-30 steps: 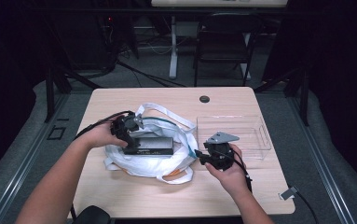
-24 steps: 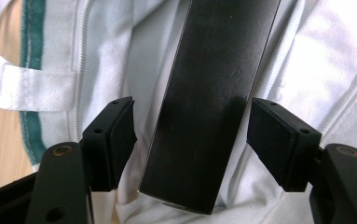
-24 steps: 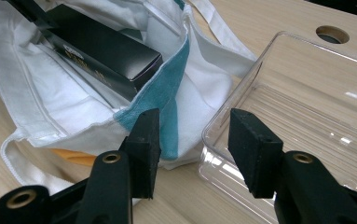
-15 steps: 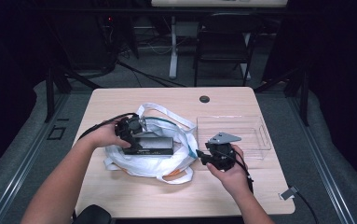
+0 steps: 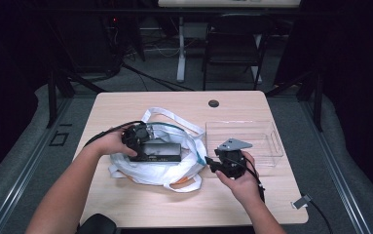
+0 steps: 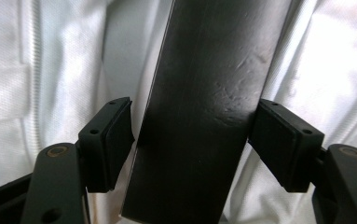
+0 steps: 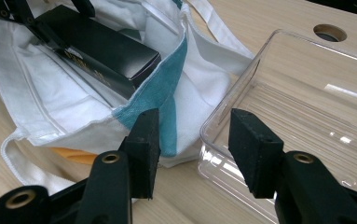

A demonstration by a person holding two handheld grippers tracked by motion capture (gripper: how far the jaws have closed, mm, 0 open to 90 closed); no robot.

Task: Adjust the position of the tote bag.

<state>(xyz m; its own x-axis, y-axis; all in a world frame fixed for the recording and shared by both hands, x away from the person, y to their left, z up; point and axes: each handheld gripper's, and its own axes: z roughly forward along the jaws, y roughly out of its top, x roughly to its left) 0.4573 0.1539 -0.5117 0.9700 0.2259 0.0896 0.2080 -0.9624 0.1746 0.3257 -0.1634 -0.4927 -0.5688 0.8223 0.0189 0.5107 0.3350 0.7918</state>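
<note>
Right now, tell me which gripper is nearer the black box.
Left. The left gripper has its fingers around the black box in the bag; the right gripper is off beside the bag.

We see a light wooden table (image 5: 140,202) with a round cable hole (image 5: 214,103) at twelve o'clock. Grey carpet (image 5: 13,180) flanks it at three and nine. Beyond, at twelve, a dark folding chair (image 5: 233,48) and a white desk leg (image 5: 180,48) stand in deep shadow.

Bag (image 5: 150,170) lying on the counter (image 5: 125,204), box (image 5: 160,152) in the bag's mouth, tray (image 5: 245,141) just right of the bag, cable hole (image 5: 214,103) behind the bag, chair (image 5: 233,44) beyond.
</note>
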